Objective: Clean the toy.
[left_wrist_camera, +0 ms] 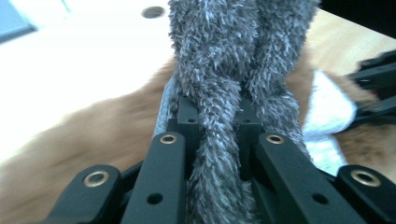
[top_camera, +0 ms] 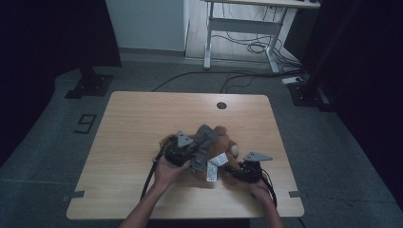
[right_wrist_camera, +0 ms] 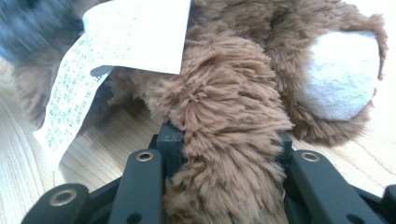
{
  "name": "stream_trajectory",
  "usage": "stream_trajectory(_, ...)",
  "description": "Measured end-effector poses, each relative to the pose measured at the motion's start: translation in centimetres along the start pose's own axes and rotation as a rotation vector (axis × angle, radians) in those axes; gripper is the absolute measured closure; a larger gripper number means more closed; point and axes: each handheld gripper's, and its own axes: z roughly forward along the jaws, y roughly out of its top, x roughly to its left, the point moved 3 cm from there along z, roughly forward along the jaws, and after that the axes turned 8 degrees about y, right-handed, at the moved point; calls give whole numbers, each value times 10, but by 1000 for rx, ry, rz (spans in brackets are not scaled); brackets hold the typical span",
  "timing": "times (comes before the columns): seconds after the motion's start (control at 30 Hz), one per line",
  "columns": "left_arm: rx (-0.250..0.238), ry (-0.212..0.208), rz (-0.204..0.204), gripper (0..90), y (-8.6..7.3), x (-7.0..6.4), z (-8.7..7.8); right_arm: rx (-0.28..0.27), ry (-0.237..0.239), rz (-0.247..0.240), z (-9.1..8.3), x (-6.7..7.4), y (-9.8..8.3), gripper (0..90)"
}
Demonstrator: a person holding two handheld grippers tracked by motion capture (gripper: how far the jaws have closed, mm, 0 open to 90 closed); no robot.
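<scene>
Slippage is your risk: left tongs (top_camera: 188,153) pinch the grey fuzzy cloth (left_wrist_camera: 233,70) draped over the brown plush bear (top_camera: 223,147) mid-surface (top_camera: 128,123), while right tongs (right_wrist_camera: 224,154) clamp its limb; pull apart and thick fur may slide free.

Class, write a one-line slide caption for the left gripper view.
Left gripper shut on grey fuzzy cloth draped over a brown plush toy.

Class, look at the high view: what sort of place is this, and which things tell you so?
Probably a lab or office workroom: a wooden table with a cable hole, a height-adjustable desk frame behind it, and loose cables on the grey floor.
</scene>
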Motion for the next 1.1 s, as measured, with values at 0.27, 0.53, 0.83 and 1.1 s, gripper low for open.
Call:
stream_trajectory(0.27,-17,7,-116,780,-27,48,-25,-5,8,-7,0,2,0,614)
stream_trajectory(0.53,13,32,-166,781,-49,70,-27,-2,14,-6,0,2,0,615)
stream_trajectory(0.83,104,66,-195,785,-81,81,-12,-2,11,-1,1,1,0,615)
stream_trajectory(1.1,46,44,-218,784,-65,87,-26,-2,7,4,1,0,0,616)
